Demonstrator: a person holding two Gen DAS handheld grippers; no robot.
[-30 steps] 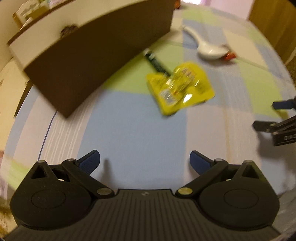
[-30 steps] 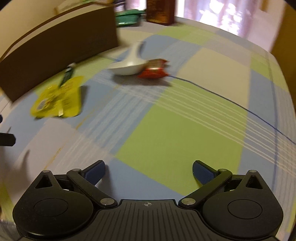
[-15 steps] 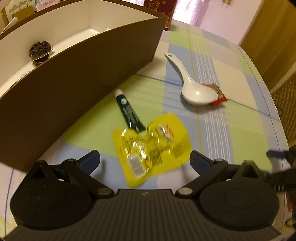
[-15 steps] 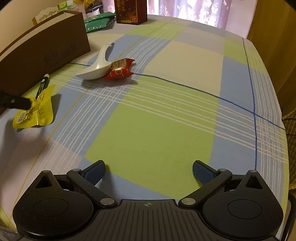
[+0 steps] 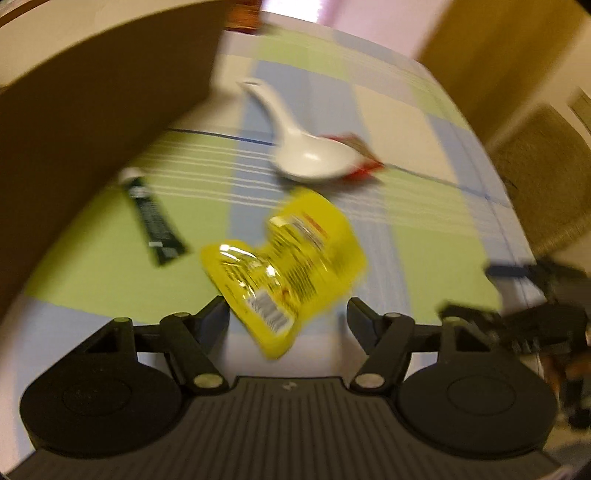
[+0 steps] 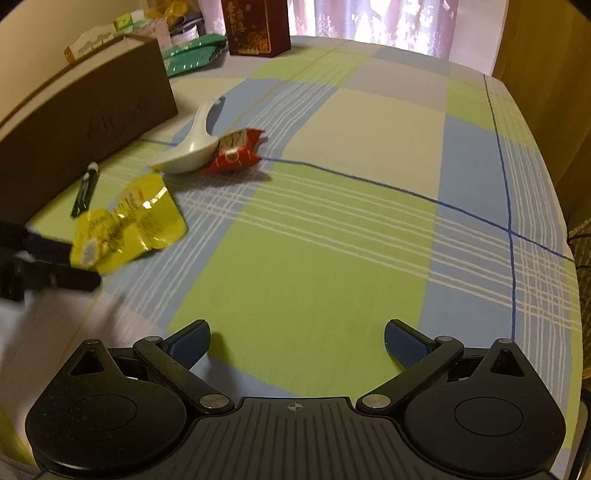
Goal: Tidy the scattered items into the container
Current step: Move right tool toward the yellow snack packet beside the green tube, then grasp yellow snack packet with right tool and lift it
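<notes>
A crinkled yellow foil packet (image 5: pixel 284 269) lies on the checked cloth, its near end between the fingers of my left gripper (image 5: pixel 288 321), which is open around it. It also shows in the right wrist view (image 6: pixel 125 225). A dark green tube (image 5: pixel 151 221) lies to its left beside the brown box (image 5: pixel 92 110). A white soup spoon (image 5: pixel 306 147) rests beyond, against a red wrapper (image 5: pixel 362 162). My right gripper (image 6: pixel 297 341) is open and empty over the cloth, far from the items. The spoon (image 6: pixel 192 147) and red wrapper (image 6: pixel 236 151) lie ahead of it to the left.
The box (image 6: pixel 85 122) stands along the left. Behind it are green packets (image 6: pixel 192 55) and a dark red carton (image 6: pixel 255 26). The table edge (image 6: pixel 554 184) runs down the right, with a woven chair beyond.
My left gripper has moved forward onto the yellow packet and its fingers have narrowed around it. The right gripper has swung to face the table and now holds steady.
</notes>
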